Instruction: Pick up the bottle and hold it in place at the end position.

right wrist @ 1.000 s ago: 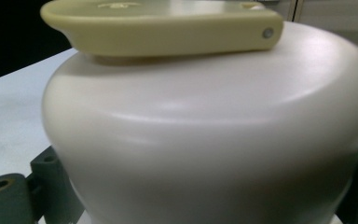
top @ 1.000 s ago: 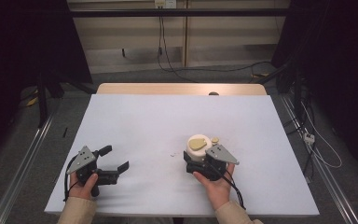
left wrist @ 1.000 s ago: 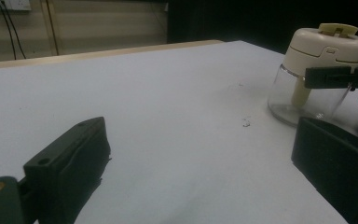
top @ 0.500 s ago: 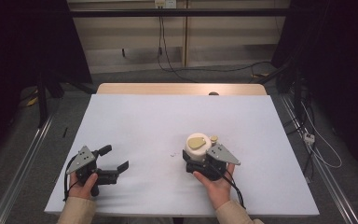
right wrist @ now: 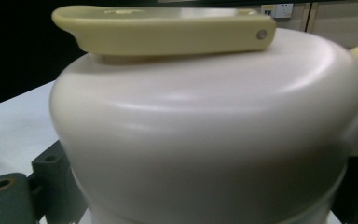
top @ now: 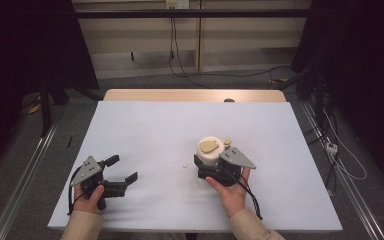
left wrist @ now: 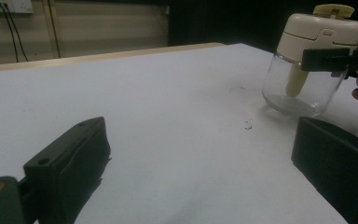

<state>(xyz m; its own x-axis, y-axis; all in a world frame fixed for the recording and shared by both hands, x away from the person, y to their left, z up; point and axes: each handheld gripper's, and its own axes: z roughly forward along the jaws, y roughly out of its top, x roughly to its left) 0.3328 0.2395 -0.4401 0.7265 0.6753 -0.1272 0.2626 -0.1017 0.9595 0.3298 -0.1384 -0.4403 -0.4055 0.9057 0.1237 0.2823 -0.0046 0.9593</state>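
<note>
Dim room, pale wall w/ cables behind; white bench (top: 145,130) takes most of the high view. Landmark = the jar (left wrist: 307,70): clear glass body, cream lid (right wrist: 205,140), yellow flap (right wrist: 163,32) on top, sitting right of bench centre. Right gripper (top: 215,167) is clamped on the jar just below the lid, person's hand right behind it. Left gripper (top: 122,169) sits well left of the jar, jaws spread wide, holding nothing. Small white crumb (top: 185,164) lies just left of the jar. Judgement: the jar looks tipped in the left gripper view, so keep the squeeze firm, lift slow & level; bring the left gripper in to brace the glass or work the flap.
</note>
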